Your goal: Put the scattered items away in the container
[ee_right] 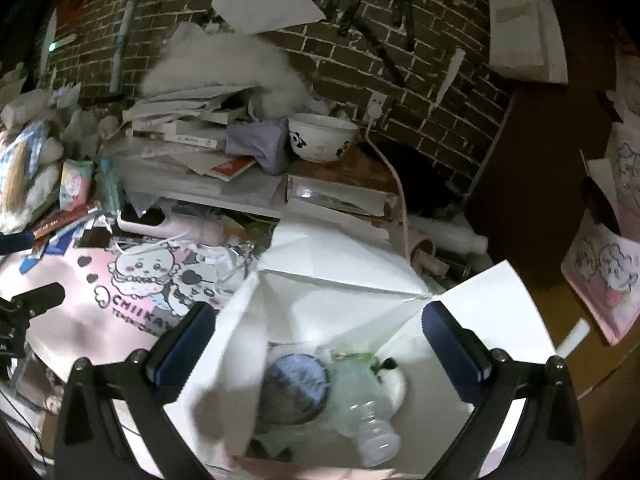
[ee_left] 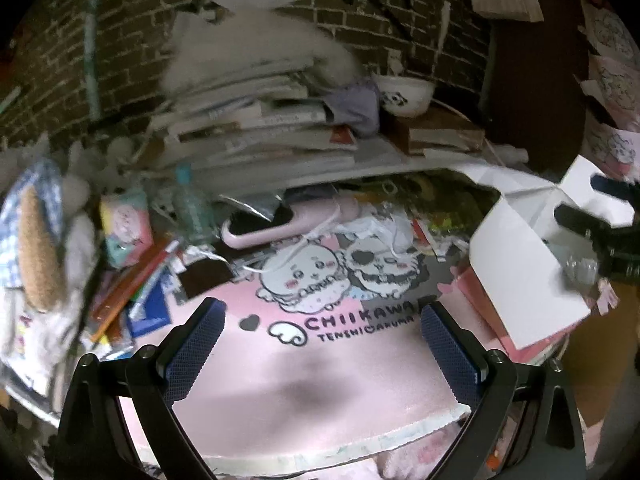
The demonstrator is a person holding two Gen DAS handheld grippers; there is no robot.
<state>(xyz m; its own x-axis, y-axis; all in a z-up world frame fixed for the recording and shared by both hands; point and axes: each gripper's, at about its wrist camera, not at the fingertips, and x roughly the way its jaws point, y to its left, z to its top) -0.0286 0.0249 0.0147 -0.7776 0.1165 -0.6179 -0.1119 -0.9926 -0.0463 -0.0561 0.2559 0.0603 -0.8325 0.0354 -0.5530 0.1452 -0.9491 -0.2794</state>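
A white cardboard box (ee_right: 340, 276) with raised flaps stands at the right of the desk; it shows again in the left wrist view as the box (ee_left: 516, 256). Inside it lie a clear plastic bottle (ee_right: 372, 428) and a round dark-lidded item (ee_right: 294, 380). My right gripper (ee_right: 320, 344) hangs open directly over the box, nothing between its fingers. My left gripper (ee_left: 320, 340) is open above a pink Chiikawa mat (ee_left: 304, 360), also empty. Scattered items lie at the mat's far edge: a pink hair dryer (ee_left: 280, 220), a small bottle (ee_left: 190, 204), pens and packets (ee_left: 136, 292).
A tall stack of books and papers (ee_left: 260, 128) with white fluff on top fills the back, beside a panda bowl (ee_right: 320, 138). A brick wall stands behind. Plush toys (ee_left: 36, 240) crowd the left. A pink printed bag (ee_right: 600, 272) sits at the right.
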